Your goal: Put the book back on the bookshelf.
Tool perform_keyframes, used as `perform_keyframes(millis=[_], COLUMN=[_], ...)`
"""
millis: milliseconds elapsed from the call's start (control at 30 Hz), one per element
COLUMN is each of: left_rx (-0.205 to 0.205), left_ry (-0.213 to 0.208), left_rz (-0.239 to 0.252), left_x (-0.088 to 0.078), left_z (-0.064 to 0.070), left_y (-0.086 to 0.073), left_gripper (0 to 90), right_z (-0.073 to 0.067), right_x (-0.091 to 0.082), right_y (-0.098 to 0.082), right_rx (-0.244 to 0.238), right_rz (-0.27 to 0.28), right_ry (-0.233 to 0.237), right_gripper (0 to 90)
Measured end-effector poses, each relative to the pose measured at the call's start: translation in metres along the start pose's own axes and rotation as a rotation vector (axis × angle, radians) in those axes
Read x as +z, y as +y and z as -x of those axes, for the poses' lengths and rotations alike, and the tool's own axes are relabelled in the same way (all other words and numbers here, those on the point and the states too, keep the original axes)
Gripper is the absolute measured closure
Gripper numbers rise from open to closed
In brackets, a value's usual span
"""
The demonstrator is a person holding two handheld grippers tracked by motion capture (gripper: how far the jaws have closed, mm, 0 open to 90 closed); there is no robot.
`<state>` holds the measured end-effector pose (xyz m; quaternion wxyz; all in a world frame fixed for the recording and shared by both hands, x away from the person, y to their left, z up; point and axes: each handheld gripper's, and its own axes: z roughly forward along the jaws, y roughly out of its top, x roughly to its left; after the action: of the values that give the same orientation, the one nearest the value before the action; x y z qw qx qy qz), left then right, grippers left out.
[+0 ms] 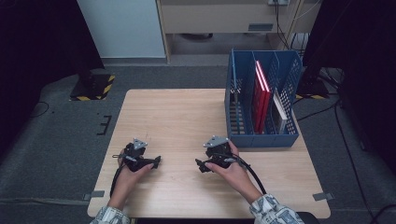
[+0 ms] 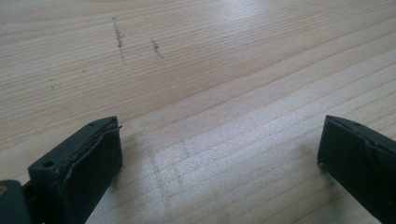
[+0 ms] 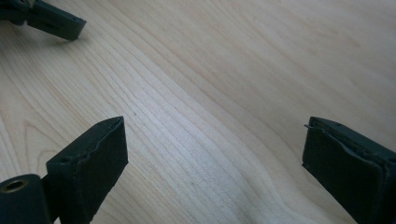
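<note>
Wooden table (image 1: 177,116), red books (image 1: 260,95) upright in blue rack (image 1: 261,140); left tool (image 1: 156,162), right tool (image 1: 200,164) both released, empty

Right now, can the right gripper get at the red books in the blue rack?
Probably yes: the right gripper is open, holds nothing, and bare table separates it from the blue rack, where the red books stand upright, tops exposed.

No readable text, labels, brands or numbers anywhere, including on the blue file rack (image 1: 243,100) and its red books (image 1: 259,95)
</note>
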<state>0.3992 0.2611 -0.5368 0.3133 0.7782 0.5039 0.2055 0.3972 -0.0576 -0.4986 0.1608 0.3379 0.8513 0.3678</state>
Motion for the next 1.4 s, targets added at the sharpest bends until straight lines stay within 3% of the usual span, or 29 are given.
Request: perform_keyframes(millis=[233,533,733,967,1067,1400], left_rx=[0.002,0.002,0.002,0.002,0.003,0.003], left_ry=[0.0,-0.001,0.0,-0.001,-0.001,-0.003], left_rz=[0.0,0.0,0.0,0.0,0.0,0.001], left_x=[0.0,0.0,0.0,0.0,0.0,0.001], left_z=[0.0,0.0,0.0,0.0,0.0,0.0], left_y=[0.0,0.0,0.0,0.001,0.001,0.001], left_gripper=[0.0,0.0,0.0,0.0,0.0,0.0], right_z=[0.003,0.006,0.008,0.009,0.008,0.008], right_x=[0.019,0.033,0.038,0.039,0.04,0.041], right_y=[-0.011,-0.014,-0.015,-0.016,-0.018,-0.018], right_rx=[0.029,0.061,0.086,0.106,0.105,0.107], right_rz=[-0.054,-0.066,-0.063,-0.057,-0.036,-0.039], right_ry=[-0.013,-0.049,-0.069,-0.058,-0.063,-0.061], right_gripper=[8.2,8.3,7.3,5.7,4.3,3.6])
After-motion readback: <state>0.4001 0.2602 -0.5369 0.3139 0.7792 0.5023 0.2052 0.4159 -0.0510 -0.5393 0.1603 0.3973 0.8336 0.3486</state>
